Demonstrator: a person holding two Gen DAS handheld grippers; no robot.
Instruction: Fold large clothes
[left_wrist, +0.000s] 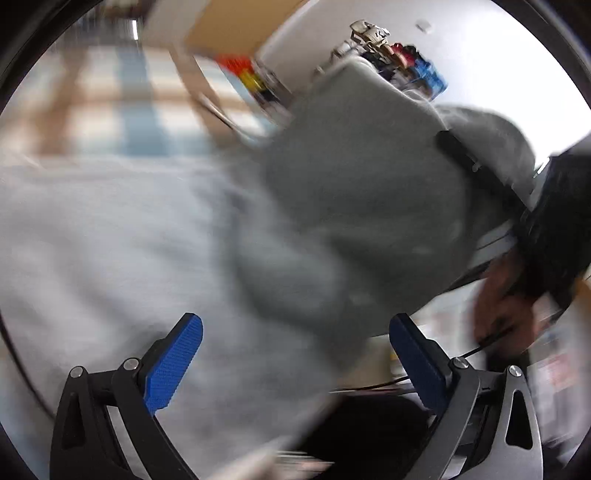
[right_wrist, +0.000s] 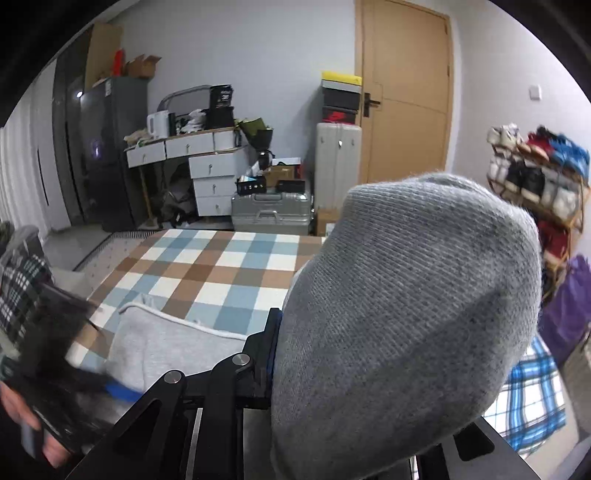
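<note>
Right gripper (right_wrist: 275, 354): jaws narrow, clamped on a bunched fold of the grey knit garment (right_wrist: 406, 314). The fabric drapes over the far finger and fills the right wrist view from 1 to 6 o'clock. Only the near finger is visible, at approx. 8 o'clock of the bundle.

Left gripper (left_wrist: 295, 358): jaws wide, blue pads (left_wrist: 173, 365) well apart, nothing pressed between them. View is heavily blurred.

Garment location: one portion is raised in the right gripper, seen in the left wrist view as a darker grey mass (left_wrist: 369, 206) at 1–2 o'clock. The remainder lies as pale grey cloth (right_wrist: 162, 350) on the checked bed cover (right_wrist: 221, 266), at 7–8 o'clock in the right wrist view.

Handling, in my judgement: soft, limp knit w/ no stiffness. Moderate weight, since it hangs in a full lump. The fuzzy surface should grip well and is unlikely to slip. Not fragile, though the knit may stretch if pulled hard. Best hold is at an edge or corner, i.e. hem or shoulder seam, not mid-panel, so it hangs flat for folding.

Brands/labels: none legible on the garment. A black box (right_wrist: 221, 96) on the desk at 11 o'clock carries white print, too small to read.
</note>
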